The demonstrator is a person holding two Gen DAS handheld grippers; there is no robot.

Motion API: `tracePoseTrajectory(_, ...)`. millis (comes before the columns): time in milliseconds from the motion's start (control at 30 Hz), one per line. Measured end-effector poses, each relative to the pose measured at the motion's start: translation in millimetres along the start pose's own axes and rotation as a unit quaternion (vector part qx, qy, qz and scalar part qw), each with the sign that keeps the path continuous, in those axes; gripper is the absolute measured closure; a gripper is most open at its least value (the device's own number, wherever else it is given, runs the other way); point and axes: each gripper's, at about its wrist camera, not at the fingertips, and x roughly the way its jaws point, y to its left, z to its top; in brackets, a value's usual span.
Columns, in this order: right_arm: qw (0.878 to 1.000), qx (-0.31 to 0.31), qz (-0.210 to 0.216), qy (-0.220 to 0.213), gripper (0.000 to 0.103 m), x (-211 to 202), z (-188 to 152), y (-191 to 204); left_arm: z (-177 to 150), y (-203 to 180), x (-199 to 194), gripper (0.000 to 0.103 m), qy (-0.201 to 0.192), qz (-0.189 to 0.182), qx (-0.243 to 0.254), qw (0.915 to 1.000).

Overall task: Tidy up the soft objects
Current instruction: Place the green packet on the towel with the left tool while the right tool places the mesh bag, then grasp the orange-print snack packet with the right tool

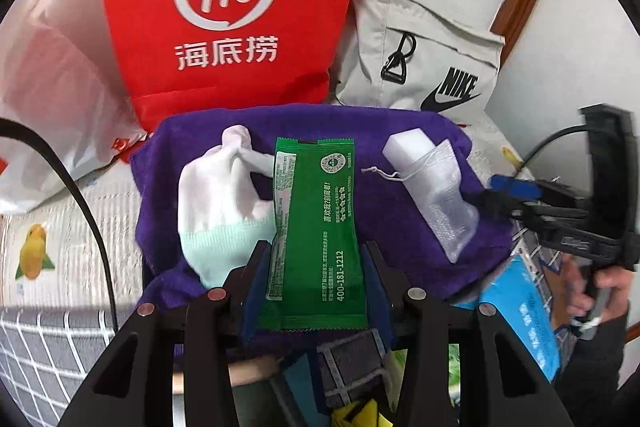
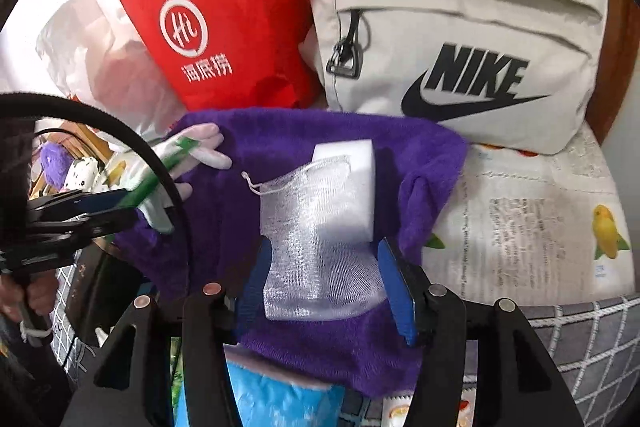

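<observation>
a red bag (image 1: 232, 7) stands at the back left, printed with a white ring around "hi" and three chinese characters beneath; right of it a pale grey pouch (image 2: 460, 39) reads "nike" in black over a swoosh; both lean behind a purple towel (image 1: 392, 203) spread on a sheet with yellow birds (image 2: 532, 223); on the towel's left lies a white glove (image 1: 220, 203) with a mint cuff, its fingers pointing away from the camera; just beside it the green sachet (image 1: 312, 235) runs lengthwise away from the left gripper (image 1: 314, 267), whose blue pads pinch its near end from both sides; its white print reads "400-181-1212", the smaller lines too fine to read; farther right a white foam block (image 2: 356, 187) lies on the towel with a sheer mesh drawstring pouch (image 2: 316, 247) draped over it, long axis away from the camera, cord trailing left; the right gripper (image 2: 320, 279) stands spread, its pads either side of the mesh pouch's near end without pressing it; a light blue packet (image 1: 524, 311) at the lower right is cut off, its writing blurred.
</observation>
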Motion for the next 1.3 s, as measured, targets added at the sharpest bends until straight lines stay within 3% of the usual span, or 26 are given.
tracePoseTrajectory(500,0.999,-0.010,-0.028,-0.030,0.040,-54,-26,6,24,7,63,0.058,0.061,0.043,0.006,0.9972)
tracePoseTrajectory(633,0.999,0.010,-0.041,-0.022,0.039,-58,-35,-7,24,7,64,0.044,0.069,0.046,0.008,0.9965)
tracePoseTrajectory(667,0.999,0.016,-0.046,-0.020,0.038,-59,-39,-11,24,8,64,0.034,0.071,0.047,0.006,0.9963)
tracePoseTrajectory(733,0.998,0.026,-0.050,-0.015,0.038,-61,-46,-18,24,7,61,0.029,0.068,0.040,0.003,0.9969)
tracePoseTrajectory(1033,0.995,0.072,-0.073,0.012,0.035,-74,-89,-49,17,-4,33,0.028,0.061,0.047,0.005,0.9970)
tracePoseTrajectory(1300,0.994,0.061,-0.068,0.057,0.034,-45,-114,-58,-8,-8,-19,0.028,0.036,0.027,-0.014,0.9989)
